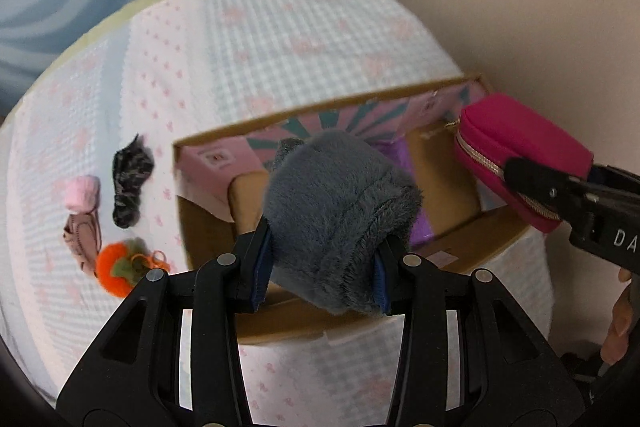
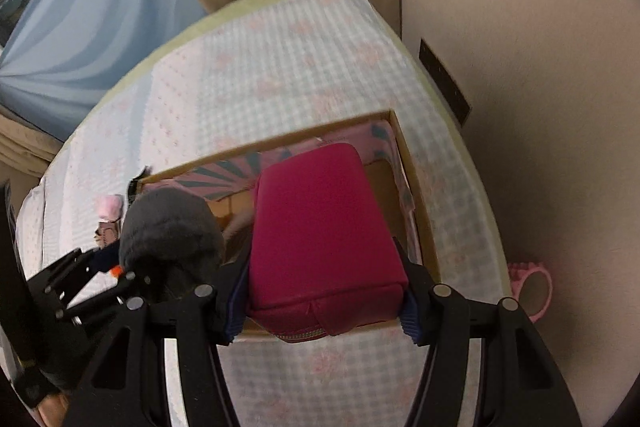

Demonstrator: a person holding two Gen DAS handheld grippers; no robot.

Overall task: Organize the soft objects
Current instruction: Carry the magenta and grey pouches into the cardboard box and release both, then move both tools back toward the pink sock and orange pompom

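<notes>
Bedspread [image 1: 280,27]; tongs [image 1: 320,267] gripping pouch [image 1: 340,203].

- So the bed [image 1: 288,27] has a pale blue-and-white gingham cover with little pink bows on it, and a yellowish-green edge showing along the far side.
- Cardboard box [image 1: 472,247] sits right on the cover, open top, over toward the bed's right edge near the wall.
- Left of the box, a little cluster lying on the cover: a dark mottled fuzzy piece [image 1: 130,183] closest to the box's far-left corner.
- Pink fluffy puff [image 1: 82,191] just beside it, further left.
- Tan-pink fabric item [image 1: 82,237] right below the puff, touching or nearly.
- Orange felt pumpkin-looking thing [image 1: 120,269] nearest the bed's near edge.
</notes>
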